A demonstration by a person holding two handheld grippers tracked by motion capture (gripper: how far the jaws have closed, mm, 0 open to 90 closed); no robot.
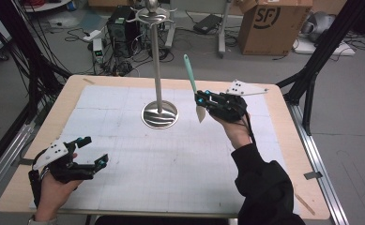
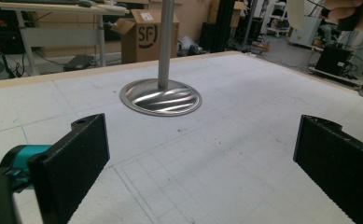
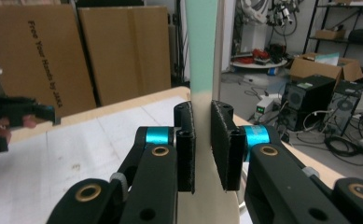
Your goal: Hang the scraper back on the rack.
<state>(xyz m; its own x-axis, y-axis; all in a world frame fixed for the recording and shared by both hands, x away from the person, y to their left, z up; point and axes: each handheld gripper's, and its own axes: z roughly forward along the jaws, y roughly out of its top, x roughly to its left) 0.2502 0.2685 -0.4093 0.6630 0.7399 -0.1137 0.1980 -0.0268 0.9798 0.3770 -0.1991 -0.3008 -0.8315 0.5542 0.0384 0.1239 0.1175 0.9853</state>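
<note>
Black jaws of the right gripper point(image 3: 201, 149) fill the bottom of the right gripper view, clamped on a spatula point(image 3: 202, 70) where its mint-green handle meets the cream blade. From the high view, this gripper point(image 1: 203, 101) holds the spatula point(image 1: 190, 75) above the table point(image 1: 67, 96), handle up and tilted slightly away, blade tip hanging below the jaws. It sits just right of the stand point(image 1: 159, 75), near but not touching it.

Status, as a judgement:
- Done: spatula gripped and clear of the mat.
- Left: raise the handle end to the hooks point(image 1: 145, 16) at the stand top and hang it there (whether the handle has a hanging hole cannot be told).
- Left: release and withdraw.

Left gripper point(image 1: 93, 152) rests low at the near left corner of the mat, fingers point(image 2: 74, 163) wide apart and empty. Its view looks across the mat toward the stand base point(image 2: 161, 97).
</note>
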